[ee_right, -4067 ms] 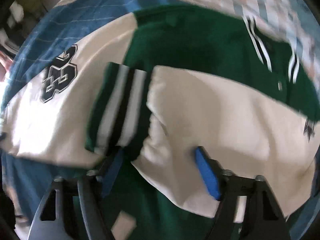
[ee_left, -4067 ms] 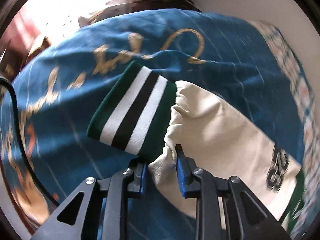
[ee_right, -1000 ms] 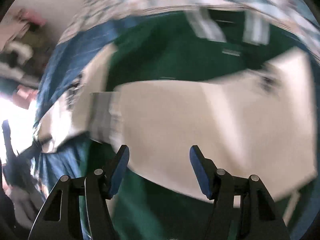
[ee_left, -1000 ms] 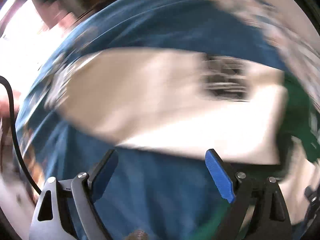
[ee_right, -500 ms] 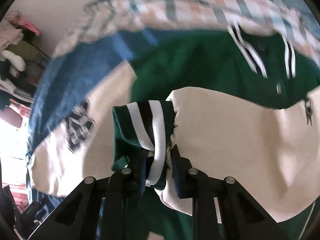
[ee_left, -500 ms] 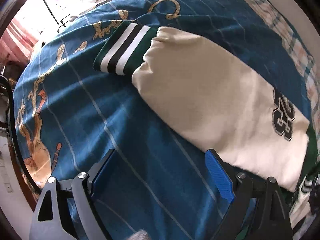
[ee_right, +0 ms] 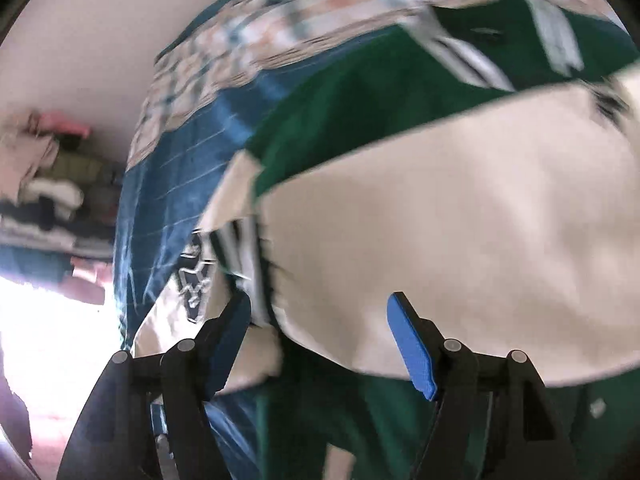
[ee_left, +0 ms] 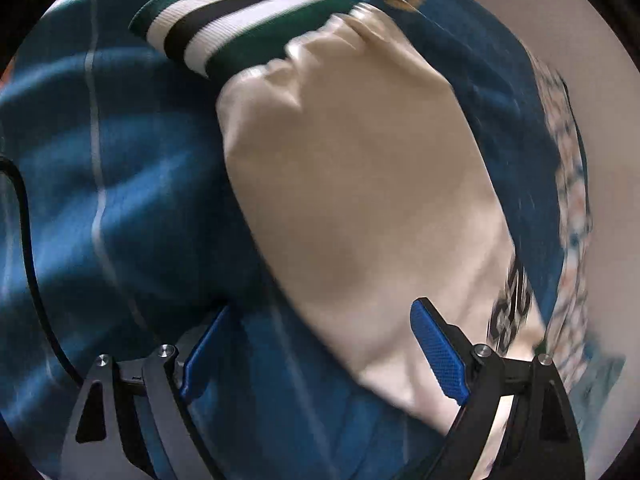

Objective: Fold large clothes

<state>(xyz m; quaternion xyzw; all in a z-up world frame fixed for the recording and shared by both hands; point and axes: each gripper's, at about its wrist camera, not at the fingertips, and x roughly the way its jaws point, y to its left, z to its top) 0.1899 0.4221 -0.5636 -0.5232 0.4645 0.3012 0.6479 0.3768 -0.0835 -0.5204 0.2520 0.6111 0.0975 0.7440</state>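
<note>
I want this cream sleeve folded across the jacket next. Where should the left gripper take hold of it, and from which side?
Probably at the gathered end of the cream sleeve, just below the striped cuff. The fabric bunches into a ridge there and the sleeve is narrowest. Bring the left gripper, now open, down from above, one finger on each long edge.

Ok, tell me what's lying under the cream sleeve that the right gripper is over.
Under the cream sleeve the jacket's green body shows above and below it. The other sleeve's striped cuff pokes out at its left end. What the sleeve covers is hidden.
</note>
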